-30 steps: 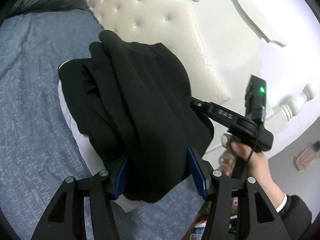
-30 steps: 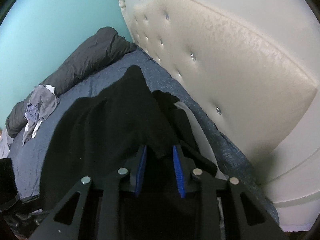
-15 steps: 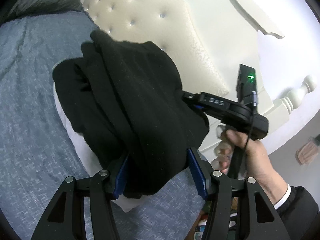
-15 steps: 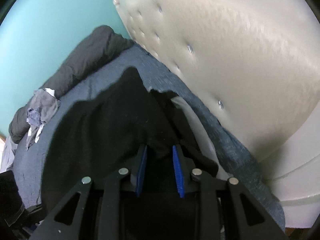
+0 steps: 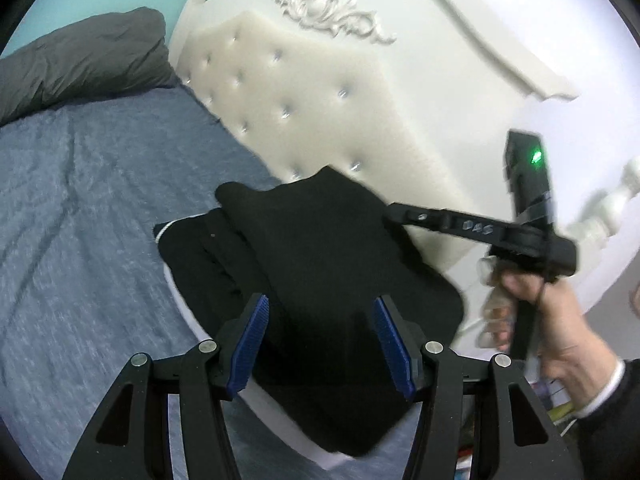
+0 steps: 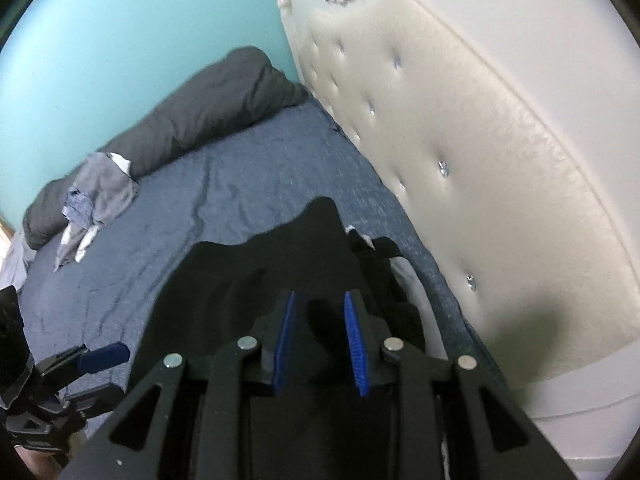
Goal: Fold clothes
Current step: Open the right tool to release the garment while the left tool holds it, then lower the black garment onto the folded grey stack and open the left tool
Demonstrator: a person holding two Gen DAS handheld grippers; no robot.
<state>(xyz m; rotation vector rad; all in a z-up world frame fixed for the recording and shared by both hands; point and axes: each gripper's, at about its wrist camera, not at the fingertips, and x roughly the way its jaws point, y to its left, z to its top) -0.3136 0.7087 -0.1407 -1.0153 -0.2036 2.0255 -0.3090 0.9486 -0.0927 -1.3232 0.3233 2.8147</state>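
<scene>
- Lowering toward the bed, the black garment now sits further below the headboard than it did a second ago, when it was bunched high and closer to the lens.
- The left claw has its blue pads spread apart with the cloth lying between them; half a second ago the fabric filled that gap, so I judge the grip is loosened, though contact with the pads is hard to tell.
- The right claw has its pads close together on a dark fold of the garment, much as before; it reaches in from the right of the left claw.
- The garment lies as a folded bundle ahead of both claws, on a white layer over the bed.
- Judgement: the bundle is being set down; a fold looks complete, or another may follow.
- A grey heap lies far ahead-left of the right claw.
</scene>
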